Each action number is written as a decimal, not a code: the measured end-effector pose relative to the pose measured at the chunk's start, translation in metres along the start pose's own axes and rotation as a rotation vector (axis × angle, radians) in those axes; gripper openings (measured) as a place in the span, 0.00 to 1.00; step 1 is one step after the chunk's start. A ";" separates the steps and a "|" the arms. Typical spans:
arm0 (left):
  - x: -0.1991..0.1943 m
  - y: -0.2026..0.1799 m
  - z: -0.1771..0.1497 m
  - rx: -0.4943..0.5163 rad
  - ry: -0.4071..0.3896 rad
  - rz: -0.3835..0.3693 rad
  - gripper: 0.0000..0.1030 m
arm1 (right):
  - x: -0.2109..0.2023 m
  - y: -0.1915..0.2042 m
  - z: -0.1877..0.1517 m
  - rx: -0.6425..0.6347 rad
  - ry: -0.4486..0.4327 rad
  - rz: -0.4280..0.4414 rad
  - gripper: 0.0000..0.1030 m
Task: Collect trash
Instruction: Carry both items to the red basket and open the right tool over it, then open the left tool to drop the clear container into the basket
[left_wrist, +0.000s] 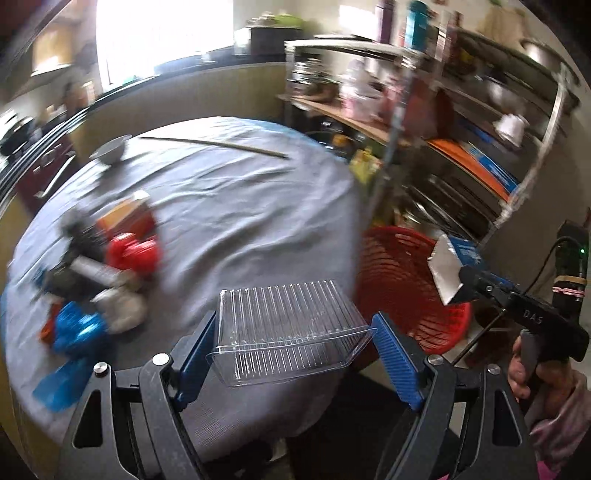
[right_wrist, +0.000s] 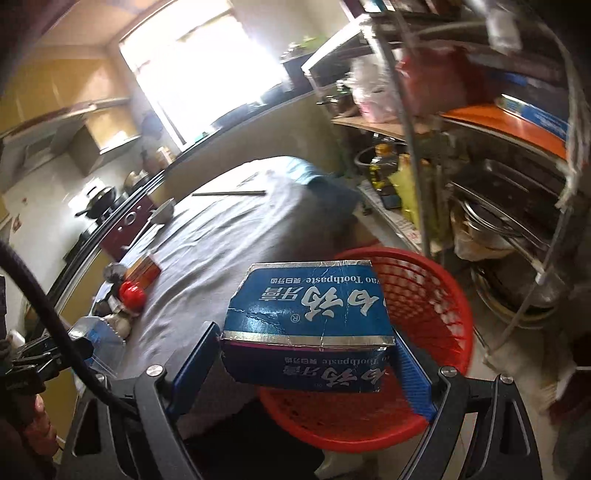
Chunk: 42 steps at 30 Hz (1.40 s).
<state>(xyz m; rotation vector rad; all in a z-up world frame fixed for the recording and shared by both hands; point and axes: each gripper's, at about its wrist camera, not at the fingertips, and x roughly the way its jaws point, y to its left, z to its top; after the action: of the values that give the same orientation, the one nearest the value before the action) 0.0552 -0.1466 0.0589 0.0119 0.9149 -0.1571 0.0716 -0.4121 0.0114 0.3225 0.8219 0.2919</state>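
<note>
My left gripper (left_wrist: 295, 326) is shut on a clear ribbed plastic container (left_wrist: 280, 314), held above the near edge of the grey-clothed table (left_wrist: 240, 206). My right gripper (right_wrist: 306, 341) is shut on a blue toothpaste box (right_wrist: 306, 306), which hangs over the red mesh basket (right_wrist: 436, 306) on the floor beside the table. In the left wrist view the basket (left_wrist: 399, 291) lies to the right, with the right gripper (left_wrist: 465, 284) and its box (left_wrist: 448, 266) above it. More trash (left_wrist: 110, 273) lies heaped on the table's left side.
A grey bowl (left_wrist: 110, 149) and a long thin stick (left_wrist: 214, 146) lie at the table's far end. A metal shelf rack (left_wrist: 480, 129) crowded with pans, bottles and bags stands close behind the basket. A counter with a stove (right_wrist: 99, 199) runs along the left.
</note>
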 end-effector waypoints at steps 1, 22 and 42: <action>0.007 -0.007 0.004 0.014 0.008 -0.015 0.81 | -0.001 -0.007 -0.001 0.014 -0.001 -0.005 0.88; 0.105 -0.095 0.027 0.164 0.172 -0.124 0.82 | 0.020 -0.086 -0.008 0.304 0.044 0.107 0.89; 0.089 -0.094 0.031 0.144 0.093 -0.210 0.83 | 0.014 -0.088 0.008 0.343 -0.003 0.122 0.90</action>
<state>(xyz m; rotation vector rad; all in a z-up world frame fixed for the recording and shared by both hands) 0.1200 -0.2540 0.0132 0.0575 0.9956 -0.4207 0.0978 -0.4888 -0.0272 0.6954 0.8500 0.2637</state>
